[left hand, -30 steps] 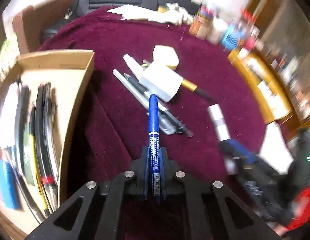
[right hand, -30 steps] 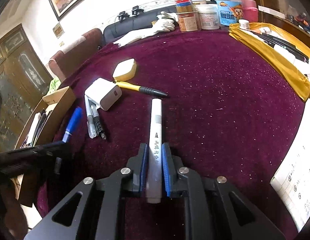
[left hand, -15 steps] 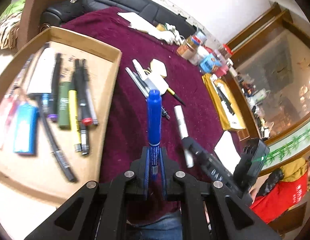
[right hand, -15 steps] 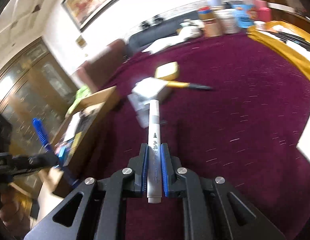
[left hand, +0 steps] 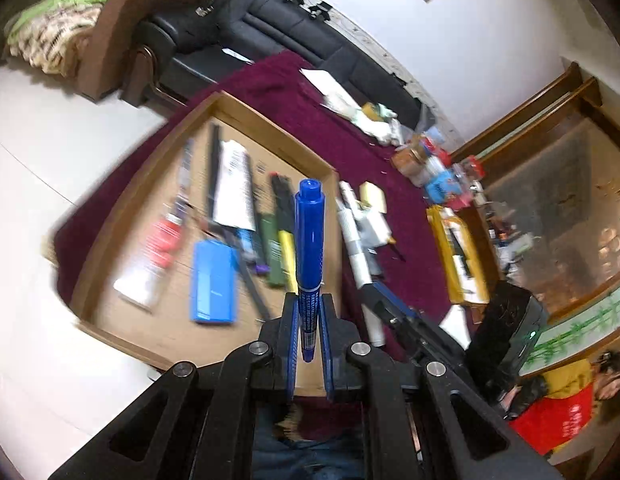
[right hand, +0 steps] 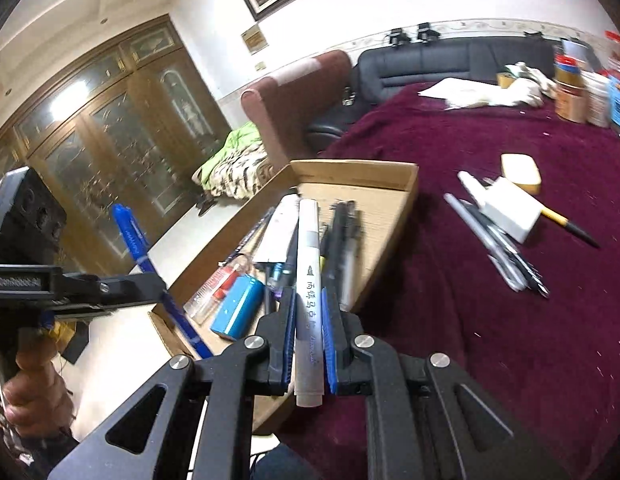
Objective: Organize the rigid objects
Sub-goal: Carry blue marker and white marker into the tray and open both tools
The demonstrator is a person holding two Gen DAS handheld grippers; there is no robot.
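Observation:
My left gripper [left hand: 309,308] is shut on a blue marker [left hand: 309,236] and holds it above the cardboard tray [left hand: 266,130], near its right wall. My right gripper [right hand: 309,300] is shut on a white-grey marker [right hand: 308,264] and holds it over the near end of the same tray [right hand: 350,170]. The tray holds several pens, a blue lighter [left hand: 213,282] and a white tube [left hand: 233,190]. The right wrist view also shows the left gripper [right hand: 70,284] with the blue marker [right hand: 130,236] at the left of the tray.
On the maroon cloth [right hand: 510,340] lie several loose pens [right hand: 498,244], a white charger block [right hand: 510,208] and a yellow eraser [right hand: 520,168]. Jars and bottles [right hand: 582,92] stand at the far edge. A yellow tray [left hand: 458,256] is at the right.
Both grippers have moved left from the pile of pens to over the cardboard tray, each still holding its marker.

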